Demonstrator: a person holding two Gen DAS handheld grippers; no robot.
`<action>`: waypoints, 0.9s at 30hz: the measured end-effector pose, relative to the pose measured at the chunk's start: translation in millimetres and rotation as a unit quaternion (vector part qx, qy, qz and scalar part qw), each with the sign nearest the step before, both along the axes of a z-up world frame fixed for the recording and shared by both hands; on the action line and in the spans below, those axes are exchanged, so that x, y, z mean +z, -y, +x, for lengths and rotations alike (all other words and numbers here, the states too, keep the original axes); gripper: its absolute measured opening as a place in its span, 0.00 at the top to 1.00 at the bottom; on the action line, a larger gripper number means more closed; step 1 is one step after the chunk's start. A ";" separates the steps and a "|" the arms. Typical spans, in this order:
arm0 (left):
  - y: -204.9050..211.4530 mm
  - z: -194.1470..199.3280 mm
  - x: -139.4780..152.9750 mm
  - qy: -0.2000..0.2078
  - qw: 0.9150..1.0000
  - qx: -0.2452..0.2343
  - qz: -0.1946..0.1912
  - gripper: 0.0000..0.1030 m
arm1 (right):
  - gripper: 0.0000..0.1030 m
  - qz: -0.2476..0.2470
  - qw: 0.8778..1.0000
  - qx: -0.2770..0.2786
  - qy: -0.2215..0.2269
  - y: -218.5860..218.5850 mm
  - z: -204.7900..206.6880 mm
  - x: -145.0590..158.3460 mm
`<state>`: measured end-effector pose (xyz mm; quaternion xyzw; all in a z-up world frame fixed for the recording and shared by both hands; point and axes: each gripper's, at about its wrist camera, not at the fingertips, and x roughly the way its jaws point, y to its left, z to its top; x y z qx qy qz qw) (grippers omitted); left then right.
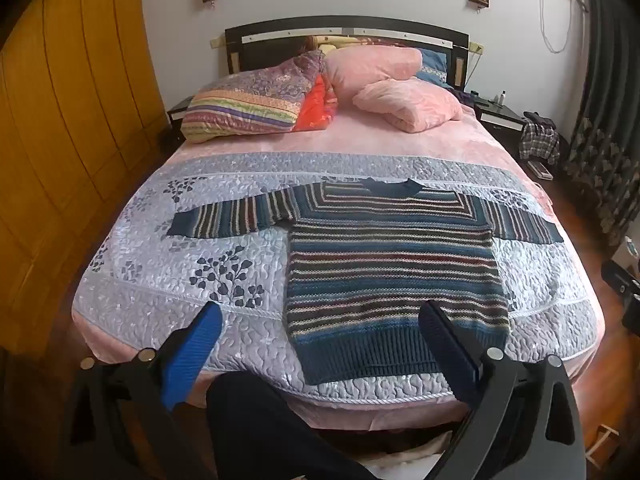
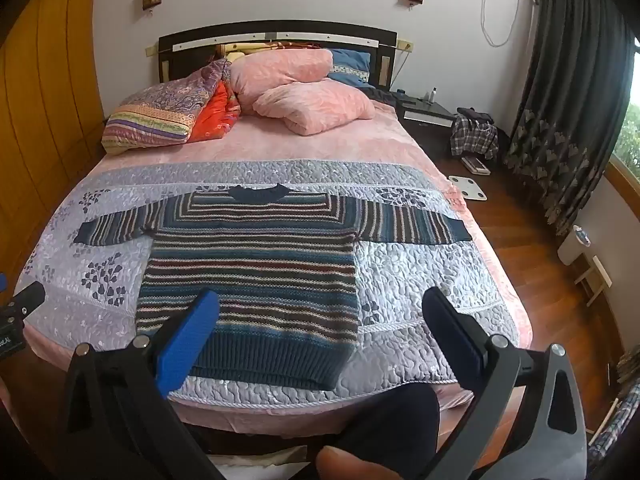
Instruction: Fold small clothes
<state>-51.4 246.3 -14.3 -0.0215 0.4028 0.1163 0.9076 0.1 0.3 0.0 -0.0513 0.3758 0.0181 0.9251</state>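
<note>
A striped knitted sweater [image 1: 392,264] [image 2: 252,264] in dark blue, teal and cream lies flat on the bed, both sleeves spread out sideways, collar toward the headboard, hem near the foot edge. My left gripper [image 1: 320,312] is open and held back from the foot of the bed, above the hem's left part, touching nothing. My right gripper [image 2: 320,300] is open too, hovering before the hem's right part, with nothing between its blue fingers [image 2: 188,340]. The left gripper's body shows at the left edge of the right wrist view.
A quilted grey-lilac bedspread [image 1: 192,248] [image 2: 420,272] covers the bed over a pink sheet. Pillows and a folded quilt [image 1: 256,100] are piled at the headboard. A wooden wardrobe [image 1: 60,120] stands left; a nightstand, plaid clothes [image 2: 474,136], a scale and a curtain lie right. Someone's dark-clad leg [image 1: 256,420] is below.
</note>
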 end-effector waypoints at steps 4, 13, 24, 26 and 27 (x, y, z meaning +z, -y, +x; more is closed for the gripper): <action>-1.0 -0.7 0.1 0.001 1.000 -0.001 -0.005 0.04 | 0.02 0.002 1.000 0.001 0.000 0.2 0.5 -0.7; -1.8 -1.3 -0.9 0.001 1.000 0.000 -0.005 0.04 | 0.02 0.001 1.000 0.001 0.002 0.2 -0.1 -0.3; -2.0 -1.4 -1.5 0.000 1.000 0.000 -0.007 0.04 | 0.02 0.001 1.000 0.001 0.000 -3.2 -0.7 1.4; -3.2 -1.7 -0.7 0.000 1.000 0.001 -0.007 0.04 | 0.02 0.001 1.000 0.000 0.001 -3.2 -0.5 1.2; -3.0 -1.5 -0.6 0.000 1.000 0.000 -0.007 0.04 | 0.02 0.001 1.000 0.000 0.001 -2.9 -0.5 1.4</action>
